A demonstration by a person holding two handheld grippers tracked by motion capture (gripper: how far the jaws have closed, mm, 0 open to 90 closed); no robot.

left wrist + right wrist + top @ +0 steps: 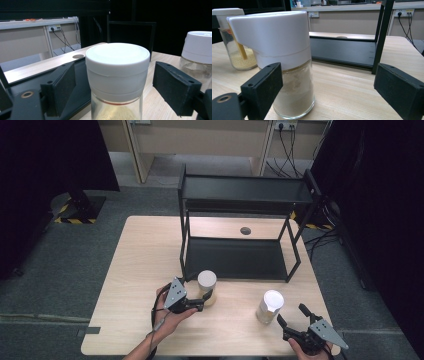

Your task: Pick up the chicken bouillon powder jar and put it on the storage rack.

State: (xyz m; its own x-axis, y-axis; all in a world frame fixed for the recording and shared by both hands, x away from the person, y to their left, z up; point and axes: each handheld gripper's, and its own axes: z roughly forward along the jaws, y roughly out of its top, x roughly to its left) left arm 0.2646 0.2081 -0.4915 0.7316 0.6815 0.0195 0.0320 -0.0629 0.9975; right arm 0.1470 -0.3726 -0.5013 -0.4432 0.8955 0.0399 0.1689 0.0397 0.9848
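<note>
Two glass jars with white lids stand on the wooden table in front of a black two-tier shelf. My left gripper is open around the left jar. In the left gripper view that jar, holding yellowish grains, stands between the jaws with a gap on each side of my left gripper. My right gripper is open just short of the right jar. In the right gripper view this jar, holding pale powder, stands near the left jaw of my right gripper.
The shelf's lower tray lies just behind both jars, and its upright post stands to the right. The other jar appears at the far left of the right gripper view. A small dark hole marks the table under the shelf.
</note>
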